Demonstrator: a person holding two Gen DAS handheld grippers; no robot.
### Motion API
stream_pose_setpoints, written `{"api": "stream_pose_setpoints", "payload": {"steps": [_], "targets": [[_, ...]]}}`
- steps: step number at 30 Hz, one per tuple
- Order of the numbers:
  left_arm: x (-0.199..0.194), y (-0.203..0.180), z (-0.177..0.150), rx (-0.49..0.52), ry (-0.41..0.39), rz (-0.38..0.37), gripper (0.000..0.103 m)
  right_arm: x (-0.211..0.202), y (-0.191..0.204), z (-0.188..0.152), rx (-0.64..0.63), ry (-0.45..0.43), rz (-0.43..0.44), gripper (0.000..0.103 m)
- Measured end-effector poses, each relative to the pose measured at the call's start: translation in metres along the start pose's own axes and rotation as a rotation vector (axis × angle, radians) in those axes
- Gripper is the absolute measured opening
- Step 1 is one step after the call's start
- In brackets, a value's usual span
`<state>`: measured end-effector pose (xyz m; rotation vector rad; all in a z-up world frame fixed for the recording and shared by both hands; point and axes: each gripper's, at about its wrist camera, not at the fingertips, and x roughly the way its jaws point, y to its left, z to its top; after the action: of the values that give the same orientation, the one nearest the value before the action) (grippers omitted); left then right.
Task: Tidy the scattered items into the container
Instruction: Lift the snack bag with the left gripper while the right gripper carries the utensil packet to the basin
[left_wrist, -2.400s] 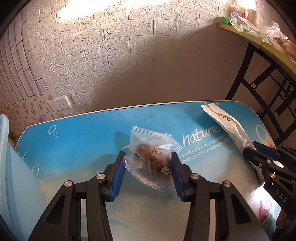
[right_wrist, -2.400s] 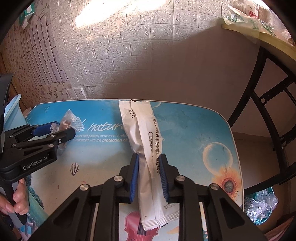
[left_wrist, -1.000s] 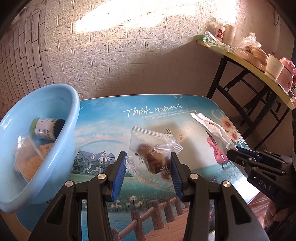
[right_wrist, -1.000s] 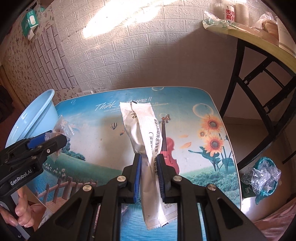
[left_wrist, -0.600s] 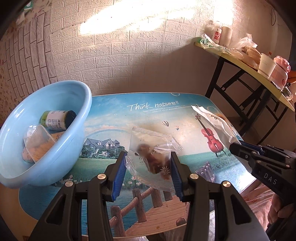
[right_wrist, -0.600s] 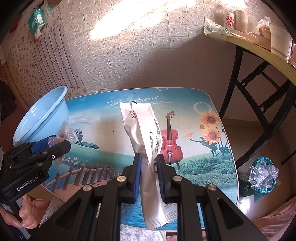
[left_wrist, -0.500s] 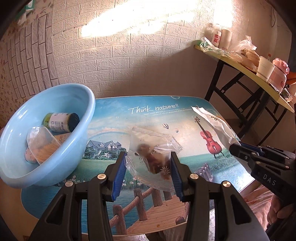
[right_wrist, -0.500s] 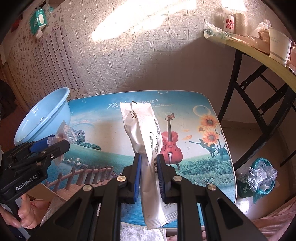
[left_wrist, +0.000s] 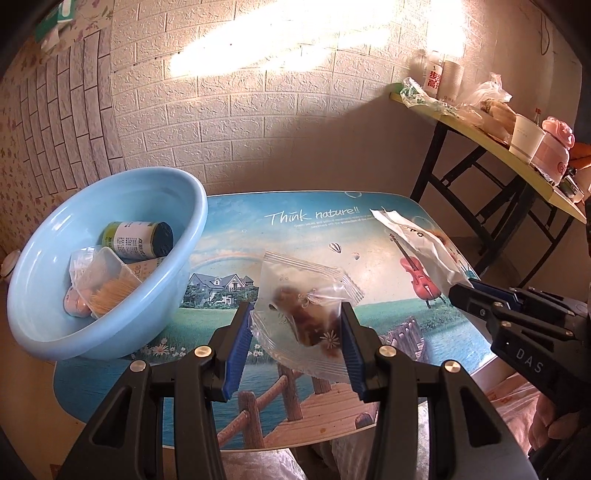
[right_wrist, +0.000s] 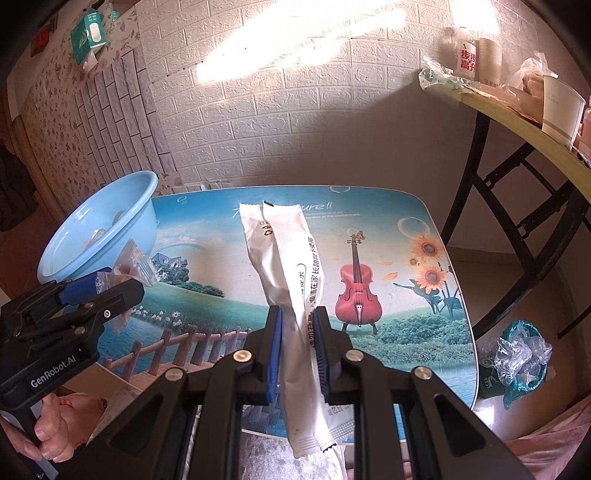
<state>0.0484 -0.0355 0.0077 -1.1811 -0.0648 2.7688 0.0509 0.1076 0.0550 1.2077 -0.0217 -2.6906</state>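
The clear snack bag (left_wrist: 306, 314) with dark brown pieces inside sits pinched between the blue pads of our left claw (left_wrist: 295, 339), lifted off the worktop (left_wrist: 325, 236) above its near edge. The long white sachet (right_wrist: 295, 295) is pinched at its lower half by our right claw (right_wrist: 297, 343), also clear of the surface, hanging over the near edge with its top standing up.

Compared with 2.4 s ago, both views have pulled back and up: then the 2 packets lay low over the far part of the worktop, and the blue basin (left_wrist: 177, 266) was only a sliver at the left. Now the whole basin shows, standing at the worktop's left edge. We judge that both pickups are done and the carry to the basin is under way; the left packet is nearer to it.

The basin already holds a green-labelled jar (left_wrist: 138, 240) lying on its side, a clear box of toothpicks (left_wrist: 101, 284), a pinkish tube partly hidden beneath them, and perhaps more below. The printed worktop itself shows no other loose items.
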Motion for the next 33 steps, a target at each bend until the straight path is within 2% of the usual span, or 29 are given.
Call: {"api": "stream_pose_setpoints", "payload": {"steps": [4,8,16,24,33], "targets": [[-0.005,0.004,0.003,-0.013,-0.003,0.009,0.044,-0.001,0.003,0.002,-0.007,-0.001,0.0,0.017],[-0.012,0.001,0.007,0.008,-0.019,0.051,0.044,-0.004,0.005,0.004,-0.003,-0.013,-0.006,0.017],[-0.024,0.008,0.009,0.003,-0.03,0.066,0.044,-0.009,0.013,0.005,0.005,-0.02,0.005,0.017],[-0.04,0.027,0.015,-0.017,-0.044,0.098,0.044,-0.018,0.031,0.01,-0.013,-0.036,0.023,0.017],[-0.065,0.057,0.038,-0.019,-0.107,0.139,0.044,-0.024,0.061,0.033,-0.052,-0.075,0.041,0.017]]}}
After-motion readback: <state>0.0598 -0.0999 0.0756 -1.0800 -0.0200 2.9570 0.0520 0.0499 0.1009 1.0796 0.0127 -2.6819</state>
